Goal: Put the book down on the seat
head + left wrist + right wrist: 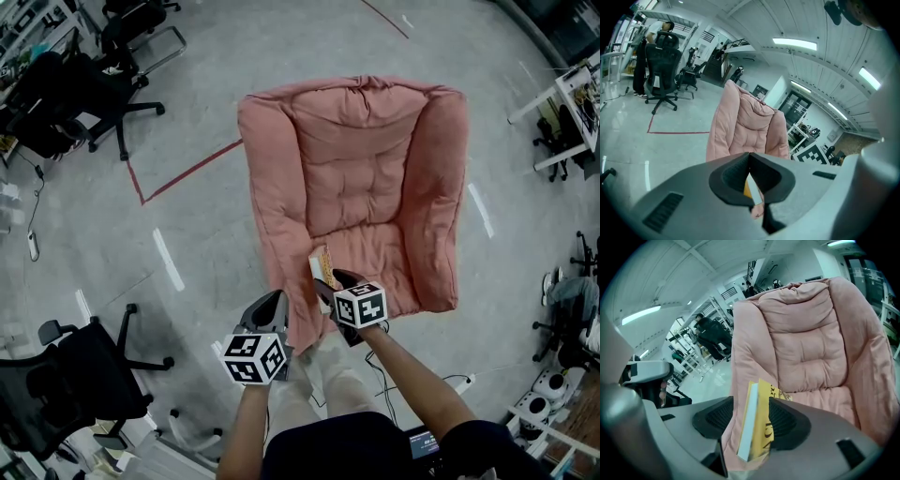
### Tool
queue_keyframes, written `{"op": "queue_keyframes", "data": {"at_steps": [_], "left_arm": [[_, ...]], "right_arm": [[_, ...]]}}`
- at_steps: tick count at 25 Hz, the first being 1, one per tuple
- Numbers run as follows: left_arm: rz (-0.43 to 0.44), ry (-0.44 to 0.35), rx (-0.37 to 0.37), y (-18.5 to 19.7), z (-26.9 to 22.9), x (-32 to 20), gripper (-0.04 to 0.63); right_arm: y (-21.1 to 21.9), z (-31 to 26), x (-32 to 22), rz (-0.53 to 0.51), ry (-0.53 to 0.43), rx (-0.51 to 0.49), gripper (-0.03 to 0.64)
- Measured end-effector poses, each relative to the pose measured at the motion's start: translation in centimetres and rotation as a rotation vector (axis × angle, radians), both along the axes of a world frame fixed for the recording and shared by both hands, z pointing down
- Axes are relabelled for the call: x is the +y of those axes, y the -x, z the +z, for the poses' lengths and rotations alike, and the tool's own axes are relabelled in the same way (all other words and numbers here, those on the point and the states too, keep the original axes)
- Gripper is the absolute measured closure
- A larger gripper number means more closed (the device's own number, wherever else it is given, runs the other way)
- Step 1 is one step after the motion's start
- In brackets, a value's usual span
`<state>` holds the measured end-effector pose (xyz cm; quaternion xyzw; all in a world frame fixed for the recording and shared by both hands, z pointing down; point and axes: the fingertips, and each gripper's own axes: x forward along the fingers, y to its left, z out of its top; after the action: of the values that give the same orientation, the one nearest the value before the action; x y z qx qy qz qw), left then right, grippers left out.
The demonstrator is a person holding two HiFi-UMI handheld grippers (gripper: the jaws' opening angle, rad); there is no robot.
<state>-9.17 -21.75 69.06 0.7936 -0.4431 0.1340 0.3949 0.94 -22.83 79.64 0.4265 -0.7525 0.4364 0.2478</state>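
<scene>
Right gripper [751, 401]: jaws narrowly apart, with a thin yellow-covered paperback book [757, 425] standing on edge between them. The pad on that view's right [787, 422] sits against the yellow cover. A sliver of pink shows between the other pad [712, 419] and the white page edge. The book is tilted slightly, with the printed cover partly turned toward the gripper camera.

Book location: over the front part of the seat of the big pink padded fabric armchair [375, 178], close to the arm on the person's left. Can't tell whether its lower edge is touching the cushion.

Left gripper [750, 155]: jaws closed tip to tip, nothing gripped. Only thin strips of the book and pink fabric show through the hollow behind the tips. In the head view it hangs just off the armchair's front corner on the person's left, outside the arm and over the grey concrete floor [197, 244]. It is near the right gripper but not touching it.

Around the armchair:
- A red tape line [187, 171] on the floor runs up to the back corner on the same side as the left gripper.
- Black wheeled office chairs [103, 94] stand well apart from that corner.
- Another black office chair [84, 375] stands off the front corner, beyond the left gripper.
</scene>
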Motion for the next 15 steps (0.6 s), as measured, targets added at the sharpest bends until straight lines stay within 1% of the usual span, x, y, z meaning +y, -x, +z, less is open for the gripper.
{"op": "queue_keyframes", "data": {"at_steps": [12,15], "left_arm": [[0.008,-0.032,0.013,-0.2,-2.3,0.5,0.589],[0.028,-0.046,0.005,-0.5,-2.9,0.6,0.591]], "right_arm": [[-0.7,-3.5,-0.6,-0.012,-0.054,0.023,0.391],[-0.8,-4.3,-0.5,-0.015,-0.064,0.028,0.391]]}}
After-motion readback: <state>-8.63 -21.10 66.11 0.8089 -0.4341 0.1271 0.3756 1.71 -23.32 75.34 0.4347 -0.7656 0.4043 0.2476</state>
